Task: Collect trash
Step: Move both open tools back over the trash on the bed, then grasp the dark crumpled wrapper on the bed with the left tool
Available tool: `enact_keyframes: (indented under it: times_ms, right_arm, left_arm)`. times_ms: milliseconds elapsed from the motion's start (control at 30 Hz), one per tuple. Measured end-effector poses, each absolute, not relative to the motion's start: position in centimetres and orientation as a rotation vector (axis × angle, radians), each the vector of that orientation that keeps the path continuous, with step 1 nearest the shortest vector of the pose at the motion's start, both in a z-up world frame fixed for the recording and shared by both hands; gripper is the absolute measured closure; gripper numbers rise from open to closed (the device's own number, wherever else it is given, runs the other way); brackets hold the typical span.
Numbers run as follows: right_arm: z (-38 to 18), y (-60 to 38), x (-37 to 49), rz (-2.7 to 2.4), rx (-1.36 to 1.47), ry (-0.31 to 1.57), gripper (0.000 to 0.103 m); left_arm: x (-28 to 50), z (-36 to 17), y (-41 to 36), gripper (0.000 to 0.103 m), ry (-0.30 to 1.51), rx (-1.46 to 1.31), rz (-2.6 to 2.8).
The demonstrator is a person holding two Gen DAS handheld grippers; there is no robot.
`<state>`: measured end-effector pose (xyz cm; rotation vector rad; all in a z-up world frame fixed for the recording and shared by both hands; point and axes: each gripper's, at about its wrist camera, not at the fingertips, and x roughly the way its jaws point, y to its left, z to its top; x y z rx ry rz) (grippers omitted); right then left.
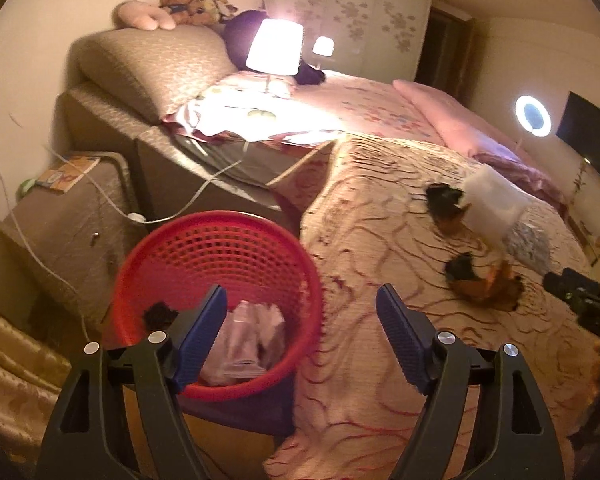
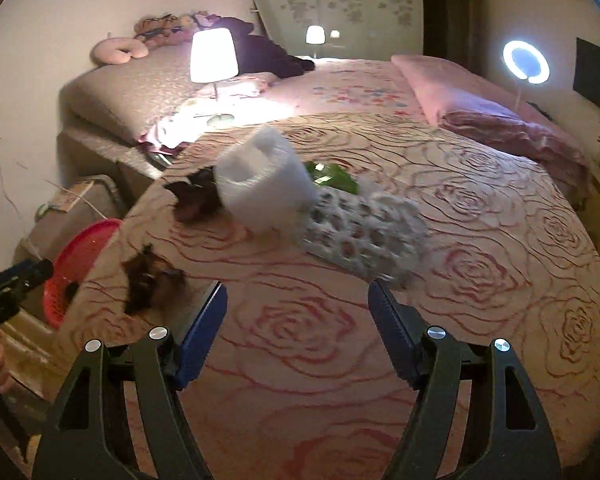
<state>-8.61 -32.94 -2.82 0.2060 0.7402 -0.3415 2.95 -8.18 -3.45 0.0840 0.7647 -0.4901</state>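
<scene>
A red mesh basket (image 1: 220,256) stands on the floor beside the bed and holds clear plastic wrappers (image 1: 244,344) and a dark scrap. My left gripper (image 1: 300,320) is open and empty, over the basket's right rim. On the rose-patterned bedspread (image 2: 300,340) lie a white foam roll (image 2: 264,180), a white moulded tray (image 2: 360,236), a green wrapper (image 2: 334,178) and two dark brown crumpled wrappers (image 2: 152,280) (image 2: 194,196). My right gripper (image 2: 298,308) is open and empty above the bedspread, short of the tray. The basket also shows in the right wrist view (image 2: 80,268).
A lit lamp (image 1: 274,48) stands at the bed's head by pillows and plush toys (image 1: 180,10). A padded nightstand (image 1: 72,216) with a book and white cables sits left of the basket. A ring light (image 2: 526,62) and a wall screen (image 2: 596,76) are at the right.
</scene>
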Motion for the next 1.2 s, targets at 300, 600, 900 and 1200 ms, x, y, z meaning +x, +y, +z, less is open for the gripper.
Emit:
enact_keyframes:
  times_ms: [300,600,900,1200]
  right_arm:
    - [-4.4,-35.2,-9.8,-0.380,0.254,0.752,0.032]
    - [-5.4,-36.1,-10.1,-0.372,0.291,0.753,0.030]
    - [-5.4,-36.3,-10.2,-0.356,0.303,0.740,0.028]
    - [-5.3,-36.4,-10.2,-0.353,0.310,0.734,0.028]
  left_arm:
    - [0.7,-3.4,-12.6,0.028,0.773,0.137,-0.623]
    - [-1.0,-3.3,-18.0,0.028,0.755,0.210,-0.720]
    - [-1.3,-4.2,-21.6,0.028,0.745,0.285,-0.760]
    - [-0.5,-5.5,-22.2,0.059,0.769,0.302,-0.752]
